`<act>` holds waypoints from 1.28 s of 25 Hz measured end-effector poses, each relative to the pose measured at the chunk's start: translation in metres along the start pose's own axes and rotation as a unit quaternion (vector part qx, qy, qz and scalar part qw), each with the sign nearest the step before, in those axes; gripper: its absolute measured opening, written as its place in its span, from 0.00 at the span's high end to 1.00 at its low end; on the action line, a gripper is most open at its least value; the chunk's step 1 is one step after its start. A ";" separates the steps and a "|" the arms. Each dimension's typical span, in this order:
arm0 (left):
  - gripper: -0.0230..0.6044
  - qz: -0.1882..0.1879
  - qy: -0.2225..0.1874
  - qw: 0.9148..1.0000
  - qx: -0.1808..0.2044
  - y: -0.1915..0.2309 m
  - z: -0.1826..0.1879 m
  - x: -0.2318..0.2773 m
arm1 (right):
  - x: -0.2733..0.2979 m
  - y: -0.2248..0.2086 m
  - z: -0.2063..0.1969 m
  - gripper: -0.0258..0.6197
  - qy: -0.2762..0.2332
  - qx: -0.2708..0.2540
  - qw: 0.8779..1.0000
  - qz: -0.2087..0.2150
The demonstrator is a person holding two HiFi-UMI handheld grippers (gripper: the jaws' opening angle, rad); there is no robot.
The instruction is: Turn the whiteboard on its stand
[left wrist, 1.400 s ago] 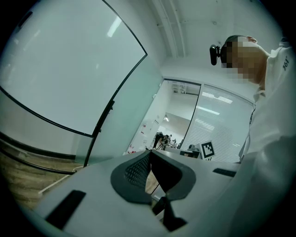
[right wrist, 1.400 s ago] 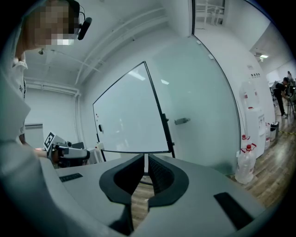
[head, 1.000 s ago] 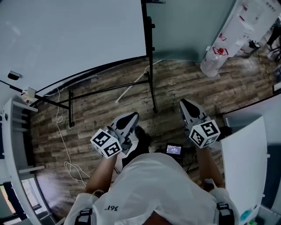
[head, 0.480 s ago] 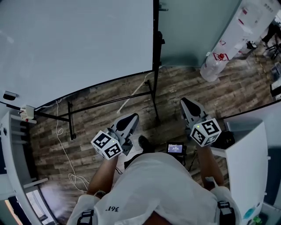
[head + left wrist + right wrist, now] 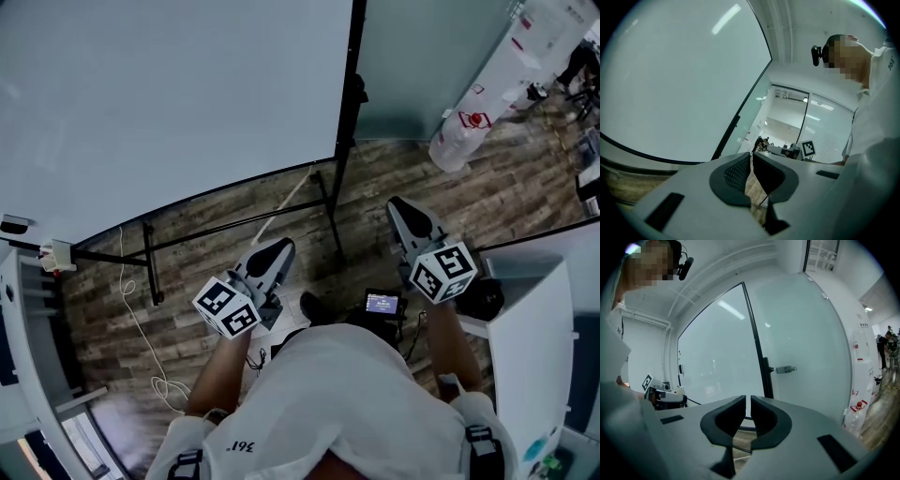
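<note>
The big whiteboard in its black frame fills the upper left of the head view, and its right stand post runs down to a foot on the wood floor. My left gripper hovers above the floor in front of the board's lower edge, jaws shut on nothing. Right of the post, my right gripper is also shut and empty. The left gripper looks level along the board. Beyond the right gripper stand the board and its post. Neither gripper touches the board.
A tall white wrapped column stands at the back right near a glass wall with a handle. A white table is close on the right, white shelving on the left. A cable lies on the floor, and a small screen device sits by the feet.
The whiteboard and its right post have shifted right and grown larger in the head view as the person steps towards it. Both grippers keep the same pose, shut.
</note>
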State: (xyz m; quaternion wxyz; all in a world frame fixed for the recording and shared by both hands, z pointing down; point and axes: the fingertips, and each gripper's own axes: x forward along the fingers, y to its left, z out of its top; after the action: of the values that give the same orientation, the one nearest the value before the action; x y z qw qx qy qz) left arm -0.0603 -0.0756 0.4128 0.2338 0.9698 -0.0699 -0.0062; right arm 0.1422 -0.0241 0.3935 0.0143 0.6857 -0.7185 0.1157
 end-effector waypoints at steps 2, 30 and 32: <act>0.95 0.000 0.001 1.000 0.000 0.002 0.001 0.005 | 0.004 -0.005 0.001 0.90 0.002 -0.002 1.000 0.002; 0.90 0.087 -0.036 0.995 0.041 0.023 0.035 0.122 | 0.134 -0.106 0.068 0.71 0.014 -0.091 0.980 0.178; 0.90 0.091 -0.038 0.994 0.045 0.025 0.036 0.126 | 0.144 -0.102 0.070 0.67 0.019 -0.106 0.974 0.199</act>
State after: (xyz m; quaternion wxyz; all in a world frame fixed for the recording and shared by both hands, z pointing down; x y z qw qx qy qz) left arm 0.0596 -0.1313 0.3944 0.1869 0.9679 -0.1670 -0.0183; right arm 0.2443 -0.1819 0.3658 0.0768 0.5209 -0.8485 0.0524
